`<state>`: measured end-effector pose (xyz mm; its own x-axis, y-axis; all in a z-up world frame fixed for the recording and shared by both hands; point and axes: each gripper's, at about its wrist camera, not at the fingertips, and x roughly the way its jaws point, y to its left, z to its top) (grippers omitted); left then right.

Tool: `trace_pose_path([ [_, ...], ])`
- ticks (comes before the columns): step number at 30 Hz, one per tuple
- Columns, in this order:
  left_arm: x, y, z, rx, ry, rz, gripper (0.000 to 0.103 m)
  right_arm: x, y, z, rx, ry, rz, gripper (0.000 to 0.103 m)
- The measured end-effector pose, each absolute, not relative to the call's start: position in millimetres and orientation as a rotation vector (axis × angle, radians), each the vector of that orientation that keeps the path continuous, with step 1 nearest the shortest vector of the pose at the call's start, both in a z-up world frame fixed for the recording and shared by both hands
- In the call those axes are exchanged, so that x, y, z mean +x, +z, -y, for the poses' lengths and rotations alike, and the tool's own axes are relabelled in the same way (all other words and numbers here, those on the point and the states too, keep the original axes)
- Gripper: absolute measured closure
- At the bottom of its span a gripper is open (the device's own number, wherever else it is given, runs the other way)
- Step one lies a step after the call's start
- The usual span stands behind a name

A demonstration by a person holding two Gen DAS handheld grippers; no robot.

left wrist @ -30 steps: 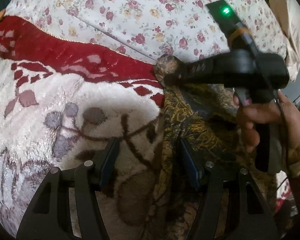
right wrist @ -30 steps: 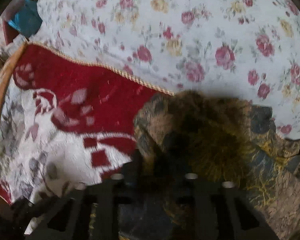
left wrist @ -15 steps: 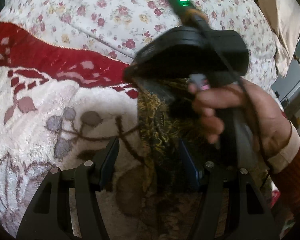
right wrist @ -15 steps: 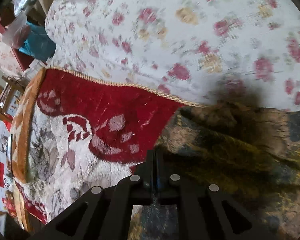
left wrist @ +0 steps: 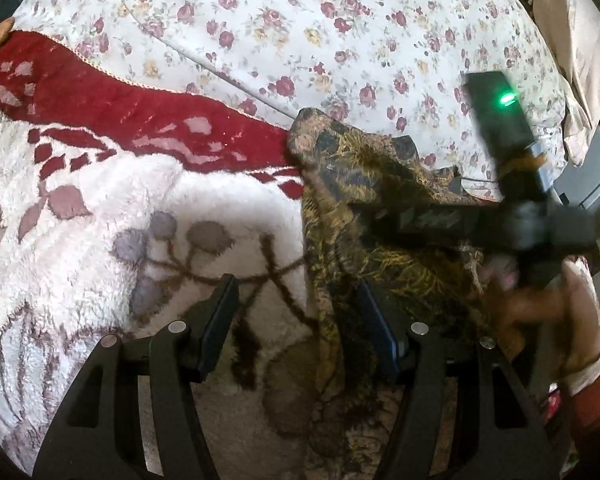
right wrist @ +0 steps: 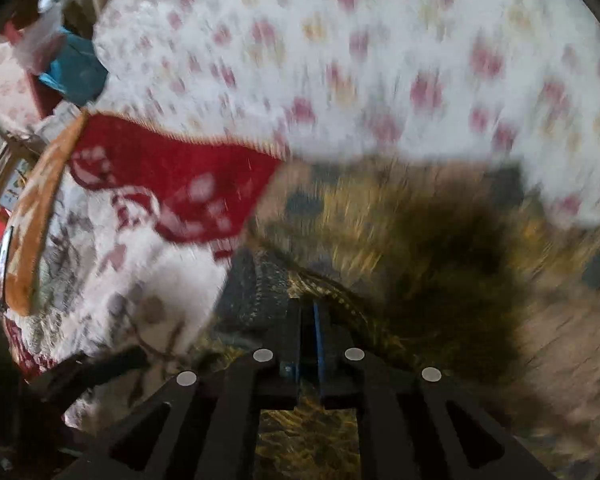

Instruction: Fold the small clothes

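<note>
A small dark garment with yellow-gold print lies crumpled on the plush blanket. In the left wrist view my left gripper is open, its fingers low over the garment's left edge, holding nothing. My right gripper is shut on a fold of the garment; its view is blurred by motion. The right gripper's body with a green light shows at the right of the left wrist view, over the garment.
A white plush blanket with a red border covers the near surface. A floral bedsheet lies beyond. A wooden bed edge and blue clutter show at far left in the right wrist view.
The right gripper swung left over the garment, then drew back right with a fold pinched. The garment now lies more bunched. The left gripper has stayed open and still.
</note>
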<state>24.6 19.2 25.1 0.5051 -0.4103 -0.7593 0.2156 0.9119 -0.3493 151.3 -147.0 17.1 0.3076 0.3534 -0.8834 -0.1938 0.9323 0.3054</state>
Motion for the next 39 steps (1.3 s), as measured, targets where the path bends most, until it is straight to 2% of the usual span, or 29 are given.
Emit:
trace_pose_path([
  [6,31.6,19.5,-17.5,-0.205,-0.366,-0.975,0.041,138.7,47.5,149.9,0.102,0.436,-1.171,0.097],
  [8,30.4,20.6,-15.1,-0.189,-0.369,-0.968,0.041,129.4,62.5,183.4,0.096,0.373,-1.139,0.082],
  [9,29.9,21.3,-13.8,-0.185,-0.377,-0.966,0.041,122.7,68.2,204.5,0.109,0.336,-1.125,0.06],
  [10,29.6,22.2,-12.5,-0.185,-0.384,-0.965,0.041,117.3,71.8,222.3,0.119,0.302,-1.115,0.046],
  [11,29.0,23.1,-11.0,-0.184,-0.39,-0.964,0.041,109.2,74.7,248.1,0.121,0.246,-1.106,0.044],
  [16,25.0,38.9,4.4,-0.16,-0.405,-0.912,0.041,78.7,67.8,359.5,0.151,-0.038,-1.096,0.044],
  [20,28.0,48.4,22.3,-0.168,-0.426,-0.921,0.041,67.7,25.9,425.0,0.251,-0.145,-1.204,0.044],
  [25,25.7,64.4,47.1,-0.143,-0.454,-0.924,0.041,44.8,59.3,453.6,0.307,-0.096,-1.106,0.044],
  [35,30.8,76.5,90.2,-0.153,-0.523,-0.947,0.041,27.2,115.5,651.0,0.45,-0.541,-0.896,0.041],
  [39,33.5,64.8,101.6,-0.124,-0.519,-0.988,0.041,49.1,116.8,712.2,0.504,-0.639,-0.893,0.034],
])
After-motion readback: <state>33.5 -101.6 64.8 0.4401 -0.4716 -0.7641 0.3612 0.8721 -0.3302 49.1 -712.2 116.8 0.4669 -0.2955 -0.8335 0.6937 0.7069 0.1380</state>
